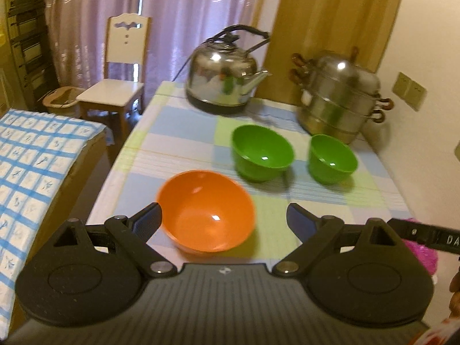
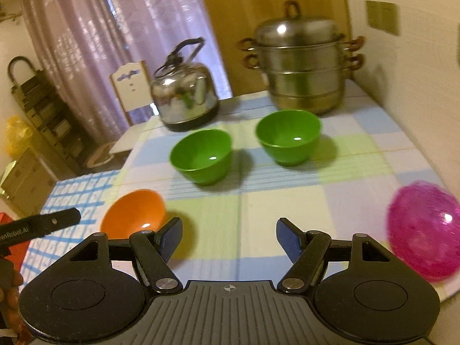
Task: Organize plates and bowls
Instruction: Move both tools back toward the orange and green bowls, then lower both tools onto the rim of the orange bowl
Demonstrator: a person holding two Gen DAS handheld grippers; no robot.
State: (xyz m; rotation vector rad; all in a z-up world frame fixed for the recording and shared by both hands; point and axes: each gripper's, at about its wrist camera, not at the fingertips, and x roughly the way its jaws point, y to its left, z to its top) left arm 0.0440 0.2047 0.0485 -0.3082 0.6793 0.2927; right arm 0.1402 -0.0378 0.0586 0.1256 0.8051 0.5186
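**Both claws spread and empty over the bowl table**

So here's my view from the two wrist cams. I've got both grippers tilted down toward the checked tablecloth, hovering above its near edge. My left gripper has its jaws spread wide with nothing clamped; the orange bowl sits on the cloth right in front of the gap, looking framed between the blue pads, but I can't tell if the left pad touches the rim. My right gripper is released too, a bit narrower, with only bare cloth between its fingers. From the right cam I can see the tip of the left gripper's finger poking in at the far left, plus a bit of my hand at the bottom corner.

Containers, all upright and all empty as far as I can see:
- 1 orange bowl, near left
- 2 green bowls, side by side in the middle of the table: the left green bowl and the right green bowl, close but apart
- 1 translucent pink bowl, near right, blurry, so I can't tell what's in it

Further back: 1 shiny steel kettle on the far left of the table and 1 stacked steel steamer pot with its lid on at the far right. Beyond the table there's 1 white wooden chair in front of purple curtains.
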